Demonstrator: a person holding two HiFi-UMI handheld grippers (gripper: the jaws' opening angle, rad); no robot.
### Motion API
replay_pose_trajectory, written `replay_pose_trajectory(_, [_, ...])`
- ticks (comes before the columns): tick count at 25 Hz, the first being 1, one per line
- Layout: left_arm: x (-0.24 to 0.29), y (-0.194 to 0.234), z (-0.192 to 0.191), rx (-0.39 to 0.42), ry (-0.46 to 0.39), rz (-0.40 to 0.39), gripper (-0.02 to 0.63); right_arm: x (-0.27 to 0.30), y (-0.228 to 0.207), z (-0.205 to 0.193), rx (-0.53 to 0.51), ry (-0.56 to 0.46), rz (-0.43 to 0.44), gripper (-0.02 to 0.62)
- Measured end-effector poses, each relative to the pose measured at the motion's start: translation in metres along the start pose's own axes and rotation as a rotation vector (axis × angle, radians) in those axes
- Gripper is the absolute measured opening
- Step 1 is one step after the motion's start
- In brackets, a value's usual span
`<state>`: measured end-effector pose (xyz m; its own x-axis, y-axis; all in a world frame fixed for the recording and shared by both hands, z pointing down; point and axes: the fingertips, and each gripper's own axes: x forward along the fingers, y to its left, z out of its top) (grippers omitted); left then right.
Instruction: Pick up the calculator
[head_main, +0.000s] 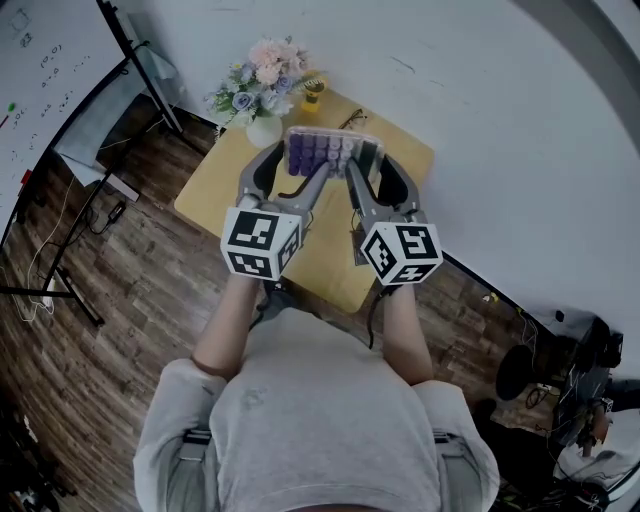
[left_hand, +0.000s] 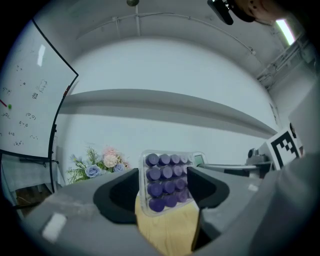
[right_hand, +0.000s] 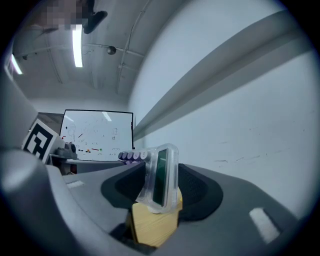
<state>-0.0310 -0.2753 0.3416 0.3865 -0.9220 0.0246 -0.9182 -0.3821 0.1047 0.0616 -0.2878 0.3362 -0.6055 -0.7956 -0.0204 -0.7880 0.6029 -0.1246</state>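
Nearest, the person's (head_main: 320, 420) forearms reach forward over the near edge of the desk (head_main: 215, 190), each carrying a gripper with a marker cube (head_main: 262, 243) at its rear. The left gripper (head_main: 290, 168) is clamped on the keypad end of the calculator (head_main: 325, 152), one jaw on each side of the casing. The right gripper (head_main: 378, 172) is clamped on the display end in the same way, so both units are grasping the same item. The calculator lies between them with its keys (left_hand: 162, 175) facing up, and it appears to be held clear of the desk, above its far half. Handling assessment: the item is probably light and rigid, with a clear, smooth plastic casing that is likely to be slippery under the pads. The raised purple keys will depress under load, and the green display (right_hand: 161, 175) is the fragile zone. Recommended contact is on the casing edges, not on the keys or the display window. Keep the clamping force moderate and the two grippers level with each other, as any twist between them would strain the shell. Beyond the calculator, a bouquet (head_main: 262, 85) in a white vase and a small yellow jar (head_main: 313, 92) stand at the far edge of the desk. A whiteboard (head_main: 40, 70) stands farther off at the left.
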Motion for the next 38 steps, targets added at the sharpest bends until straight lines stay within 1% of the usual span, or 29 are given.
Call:
replay_pose_trajectory(11, [-0.02, -0.026, 0.028, 0.049, -0.081, 0.002, 0.305, -0.029, 0.01, 0.031, -0.068, -0.087, 0.011, 0.198])
replay_pose_trajectory(22, [-0.041, -0.047, 0.052, 0.101, -0.158, -0.002, 0.305, -0.057, 0.022, 0.056, -0.113, -0.16, 0.011, 0.198])
replay_pose_trajectory(38, [-0.064, -0.066, 0.061, 0.133, -0.201, 0.005, 0.305, -0.085, 0.036, 0.068, -0.146, -0.203, 0.008, 0.198])
